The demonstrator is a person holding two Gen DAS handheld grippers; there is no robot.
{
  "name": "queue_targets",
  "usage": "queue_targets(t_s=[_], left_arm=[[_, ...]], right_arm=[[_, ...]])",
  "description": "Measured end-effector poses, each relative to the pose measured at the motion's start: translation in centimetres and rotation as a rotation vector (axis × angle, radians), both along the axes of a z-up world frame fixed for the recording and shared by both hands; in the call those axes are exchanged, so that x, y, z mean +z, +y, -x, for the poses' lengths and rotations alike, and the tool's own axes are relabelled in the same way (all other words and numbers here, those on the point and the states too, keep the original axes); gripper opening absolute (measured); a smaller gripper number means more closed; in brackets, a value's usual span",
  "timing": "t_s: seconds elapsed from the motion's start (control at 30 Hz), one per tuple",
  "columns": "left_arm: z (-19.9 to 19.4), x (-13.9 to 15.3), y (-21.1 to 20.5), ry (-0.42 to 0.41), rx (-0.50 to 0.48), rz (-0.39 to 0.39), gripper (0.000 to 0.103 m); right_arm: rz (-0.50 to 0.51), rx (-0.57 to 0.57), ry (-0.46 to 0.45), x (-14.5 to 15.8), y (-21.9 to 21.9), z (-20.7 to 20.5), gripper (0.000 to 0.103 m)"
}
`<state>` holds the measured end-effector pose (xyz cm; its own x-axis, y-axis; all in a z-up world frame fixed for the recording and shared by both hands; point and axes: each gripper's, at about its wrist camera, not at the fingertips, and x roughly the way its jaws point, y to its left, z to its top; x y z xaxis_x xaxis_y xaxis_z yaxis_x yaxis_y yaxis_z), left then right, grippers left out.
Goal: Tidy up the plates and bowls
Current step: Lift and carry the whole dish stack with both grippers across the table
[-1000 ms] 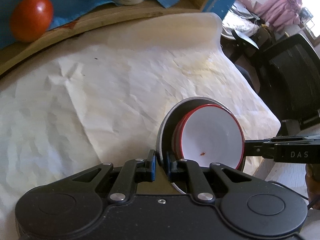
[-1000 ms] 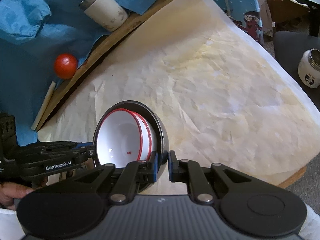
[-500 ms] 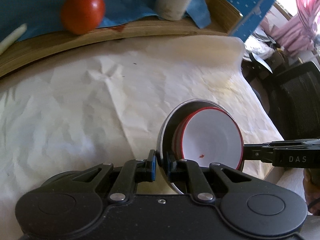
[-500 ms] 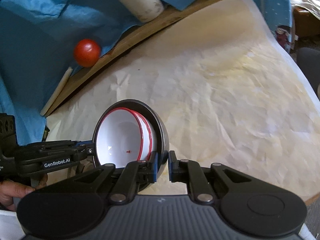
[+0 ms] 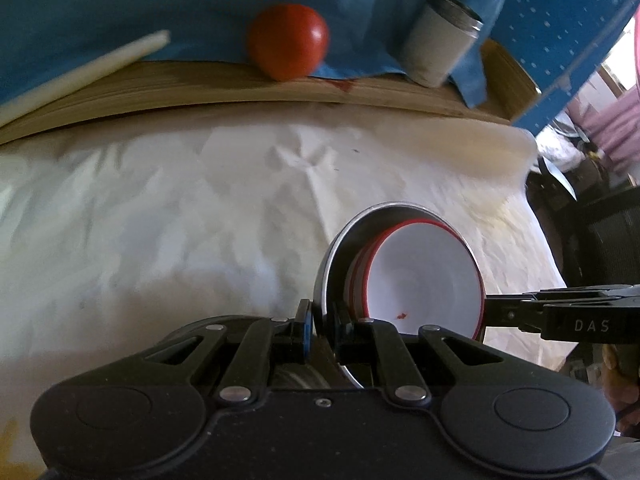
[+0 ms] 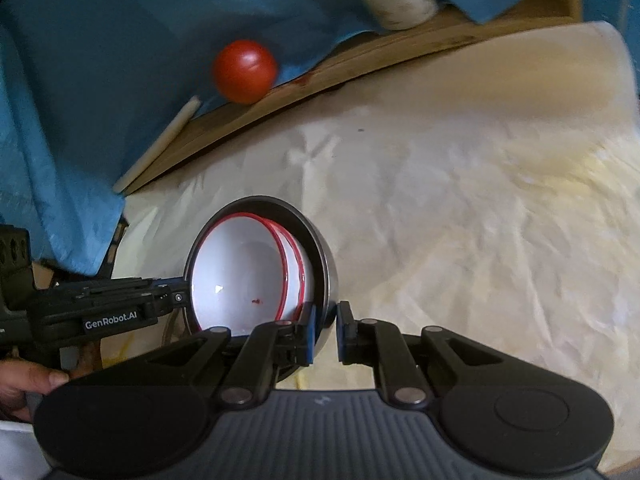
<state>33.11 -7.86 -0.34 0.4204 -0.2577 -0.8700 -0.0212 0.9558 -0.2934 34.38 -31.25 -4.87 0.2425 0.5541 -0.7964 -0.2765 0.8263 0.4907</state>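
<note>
crumpled white paper (image 5: 168, 240) spread over the tabletop, with a bare wooden edge (image 5: 200, 92) along the far side. held clear above that paper, tilted on its side: a steel bowl (image 5: 340, 240) with red-rimmed white bowls (image 5: 424, 280) nested inside, a small red speck on the innermost one. pinched at one side of the steel rim by the left claw (image 5: 320, 322), nearly closed on the thin metal; pinched at the opposite side by the right claw (image 6: 325, 330), likewise almost closed on the rim. seen from the right wrist, fingers of a hand (image 6: 28, 384) wrapped on the left claw's handle. farther off, past the wooden edge, on a blue cloth (image 6: 80, 80): a red tomato (image 5: 288, 40), a pale stick (image 5: 80, 72) lying flat, and a white cylindrical container with a metal top (image 5: 440, 44). black chair (image 5: 608, 240) beyond the tabletop's right end.
</note>
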Motion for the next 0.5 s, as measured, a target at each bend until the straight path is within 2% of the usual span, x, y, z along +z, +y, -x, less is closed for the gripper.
queue_targets(t_s=[0.5], left_arm=[[3.1, 0.7, 4.0, -0.006, 0.153, -0.006, 0.01]], right_arm=[[0.011, 0.155, -0.007, 0.5, 4.7, -0.5, 0.012]])
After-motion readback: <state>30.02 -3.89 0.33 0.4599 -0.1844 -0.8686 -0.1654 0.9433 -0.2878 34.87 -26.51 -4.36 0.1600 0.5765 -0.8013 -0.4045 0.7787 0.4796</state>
